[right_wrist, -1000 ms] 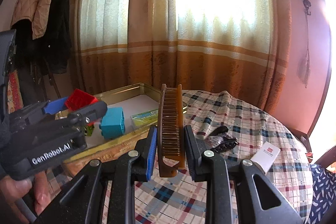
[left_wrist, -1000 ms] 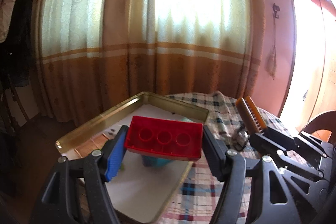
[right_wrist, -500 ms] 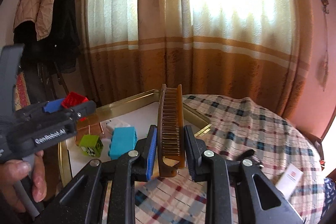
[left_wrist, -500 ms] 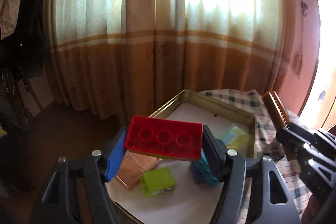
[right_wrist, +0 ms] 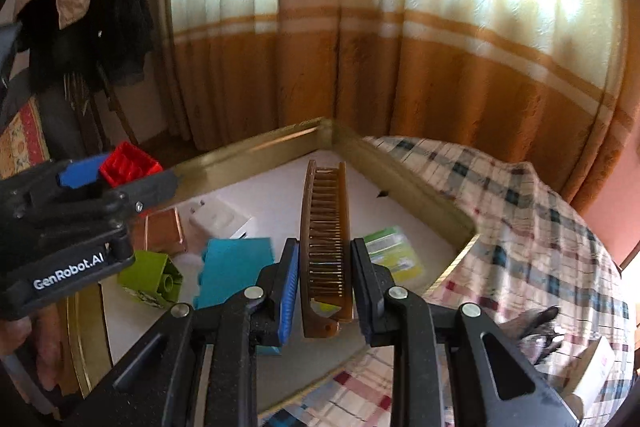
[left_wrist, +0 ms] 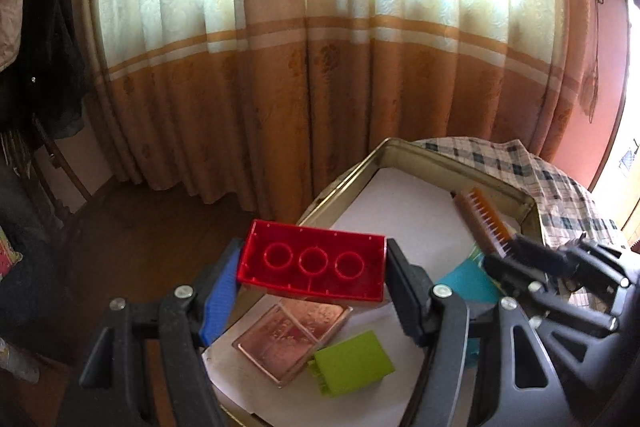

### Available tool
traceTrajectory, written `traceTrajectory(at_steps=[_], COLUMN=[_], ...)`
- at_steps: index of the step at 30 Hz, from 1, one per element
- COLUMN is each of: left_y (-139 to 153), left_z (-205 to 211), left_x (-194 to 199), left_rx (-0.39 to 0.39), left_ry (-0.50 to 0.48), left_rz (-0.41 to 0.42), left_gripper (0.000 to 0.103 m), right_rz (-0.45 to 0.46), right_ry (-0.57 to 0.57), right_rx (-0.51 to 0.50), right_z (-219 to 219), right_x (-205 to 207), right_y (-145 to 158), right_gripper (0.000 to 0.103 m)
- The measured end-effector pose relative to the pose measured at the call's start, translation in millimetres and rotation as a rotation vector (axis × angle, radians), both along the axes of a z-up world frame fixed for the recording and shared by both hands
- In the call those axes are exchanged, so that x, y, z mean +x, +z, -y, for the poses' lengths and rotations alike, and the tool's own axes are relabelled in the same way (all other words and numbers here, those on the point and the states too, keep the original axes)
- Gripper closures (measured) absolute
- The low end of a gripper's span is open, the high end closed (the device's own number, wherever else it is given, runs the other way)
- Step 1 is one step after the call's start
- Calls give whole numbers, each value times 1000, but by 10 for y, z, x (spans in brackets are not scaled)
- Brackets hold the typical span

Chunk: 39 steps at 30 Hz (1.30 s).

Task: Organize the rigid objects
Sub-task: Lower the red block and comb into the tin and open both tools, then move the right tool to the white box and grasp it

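Observation:
My left gripper (left_wrist: 312,267) is shut on a red building brick (left_wrist: 312,263), hollow underside facing the camera, held above the near left part of a gold tin tray (left_wrist: 420,157). It also shows in the right wrist view (right_wrist: 130,165). My right gripper (right_wrist: 325,267) is shut on a brown folding comb (right_wrist: 326,239), held upright over the tray (right_wrist: 248,149); the comb also shows in the left wrist view (left_wrist: 482,223). In the tray lie a copper-coloured case (left_wrist: 292,337), a green brick (left_wrist: 354,363) and a teal brick (right_wrist: 236,267).
The tray also holds a white plug adapter (right_wrist: 218,217) and a green-and-white packet (right_wrist: 394,253). It sits on a round table with a checked cloth (right_wrist: 520,227). A dark object (right_wrist: 538,329) and a white box (right_wrist: 596,367) lie on the cloth. Curtains hang behind.
Both grippers have swung left and come over the tray, each with its object still held. The copper case and green brick have come into view under the red brick.

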<state>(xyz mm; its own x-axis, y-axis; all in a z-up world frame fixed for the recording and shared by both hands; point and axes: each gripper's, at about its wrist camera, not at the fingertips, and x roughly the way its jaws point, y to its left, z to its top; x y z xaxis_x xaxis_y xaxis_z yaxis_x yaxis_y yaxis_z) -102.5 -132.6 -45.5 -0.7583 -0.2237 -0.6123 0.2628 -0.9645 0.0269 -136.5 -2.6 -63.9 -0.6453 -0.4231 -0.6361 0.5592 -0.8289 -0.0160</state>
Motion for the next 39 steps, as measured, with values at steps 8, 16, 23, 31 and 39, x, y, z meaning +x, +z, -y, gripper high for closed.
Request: traceTrajectory(at_steps=[8, 16, 23, 31, 39], left_y=[-56, -8, 75, 87, 57], left_z=[36, -49, -431, -1222, -1846], left_x=[48, 102, 225, 209, 77], left_rx=[2, -17, 9, -6, -54], left_ry=[22, 37, -22, -164, -274], left_rz=[8, -3, -37, -42, -41], left_gripper=[19, 4, 4, 2, 2], right_rz=[-44, -22, -13, -17, 50], right_ry=[99, 13, -82, -234, -462], right_rx=[16, -41, -87, -87, -80], right_z=[179, -258, -865, -1571, -2277], right_x=[211, 217, 379, 446, 244], right_y=[4, 36, 34, -1, -143], right_gripper=[71, 50, 49, 48, 48])
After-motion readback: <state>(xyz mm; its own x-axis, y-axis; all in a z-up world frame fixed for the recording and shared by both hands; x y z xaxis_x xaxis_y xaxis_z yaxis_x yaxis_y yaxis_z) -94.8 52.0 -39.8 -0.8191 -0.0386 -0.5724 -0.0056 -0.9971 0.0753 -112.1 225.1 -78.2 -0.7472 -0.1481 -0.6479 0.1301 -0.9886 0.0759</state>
